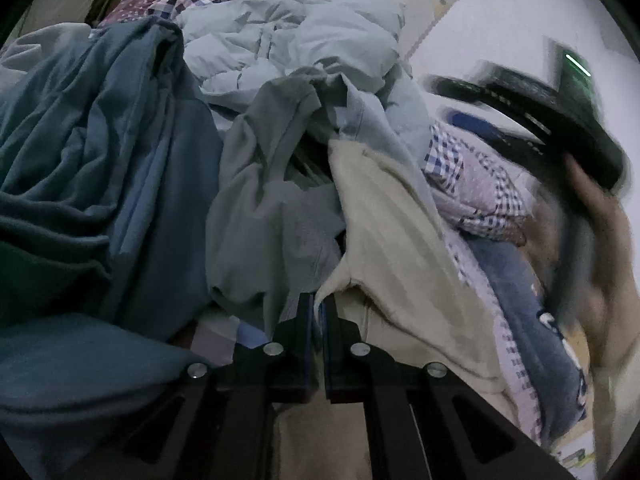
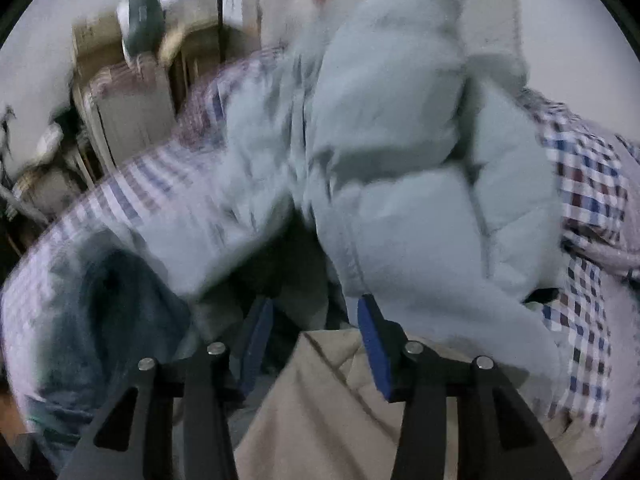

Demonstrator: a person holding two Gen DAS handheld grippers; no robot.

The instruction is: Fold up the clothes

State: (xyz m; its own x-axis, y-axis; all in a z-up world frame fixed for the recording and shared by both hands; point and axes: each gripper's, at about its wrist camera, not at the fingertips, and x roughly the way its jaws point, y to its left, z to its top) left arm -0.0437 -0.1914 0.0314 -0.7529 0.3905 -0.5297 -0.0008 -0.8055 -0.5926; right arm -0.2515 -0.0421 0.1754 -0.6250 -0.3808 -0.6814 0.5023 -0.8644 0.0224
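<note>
A pile of clothes lies on a bed. In the left wrist view my left gripper is shut on the edge of a cream garment. A grey-green garment lies just left of it, a dark teal one further left, and a pale blue padded jacket behind. My right gripper shows blurred at the right of that view, held by a hand. In the right wrist view my right gripper is open above the cream garment, with the pale blue jacket just ahead.
A checked bed cover lies under the clothes and shows too in the left wrist view. A blue patterned garment lies at the right. Furniture and a radiator-like unit stand beyond the bed at the left.
</note>
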